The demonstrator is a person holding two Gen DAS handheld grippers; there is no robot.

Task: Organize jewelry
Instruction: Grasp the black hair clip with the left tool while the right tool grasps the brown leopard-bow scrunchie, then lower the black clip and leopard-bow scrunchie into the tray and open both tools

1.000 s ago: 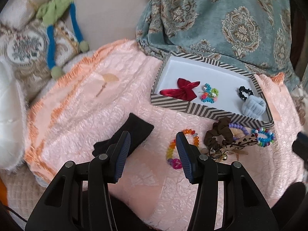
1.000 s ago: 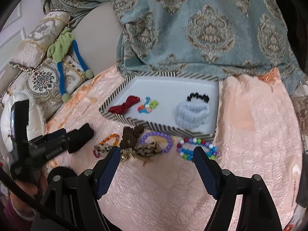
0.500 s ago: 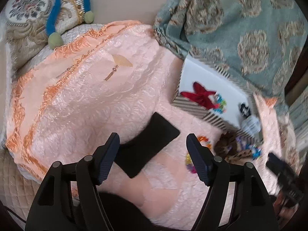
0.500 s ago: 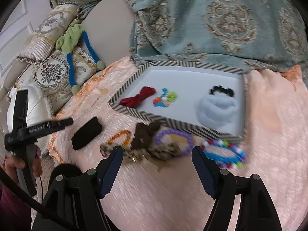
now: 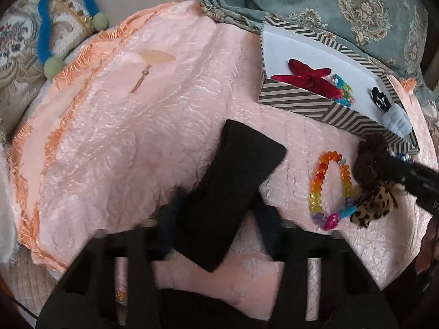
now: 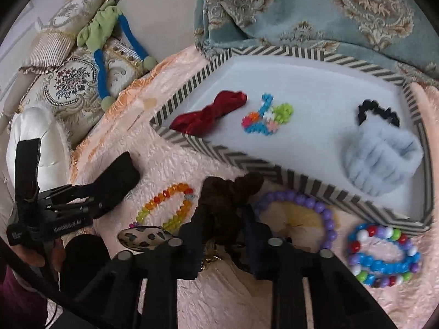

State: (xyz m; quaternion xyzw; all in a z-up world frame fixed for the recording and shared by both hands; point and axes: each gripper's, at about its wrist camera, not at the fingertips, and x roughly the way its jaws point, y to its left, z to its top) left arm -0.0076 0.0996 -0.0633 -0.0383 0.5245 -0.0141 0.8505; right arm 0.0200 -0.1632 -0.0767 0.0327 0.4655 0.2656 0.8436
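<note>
My left gripper (image 5: 216, 213) straddles a black fabric band (image 5: 233, 189) on the pink quilt, jaws open on either side of it. My right gripper (image 6: 223, 219) has its jaws around a brown scrunchie (image 6: 227, 192), close on both sides. A rainbow bead bracelet (image 6: 167, 205), a leopard bow (image 6: 142, 237), a purple bead bracelet (image 6: 315, 208) and a multicolour bead bracelet (image 6: 381, 255) lie in front of the striped tray (image 6: 247, 159). The tray holds a red bow (image 6: 211, 115), a colourful bead piece (image 6: 267, 116), a black scrunchie (image 6: 378, 112) and a pale blue scrunchie (image 6: 381, 161).
A teal patterned blanket (image 6: 301, 11) lies behind the tray. Embroidered cushions (image 6: 71, 82) with a green and blue tie (image 6: 107, 33) sit at the left. The pink quilt (image 5: 123, 126) has a fringed orange edge at the left.
Both grippers have dropped closer to the quilt. The left one now has the black band between its jaws. The right one has narrowed from wide open around the brown scrunchie.
</note>
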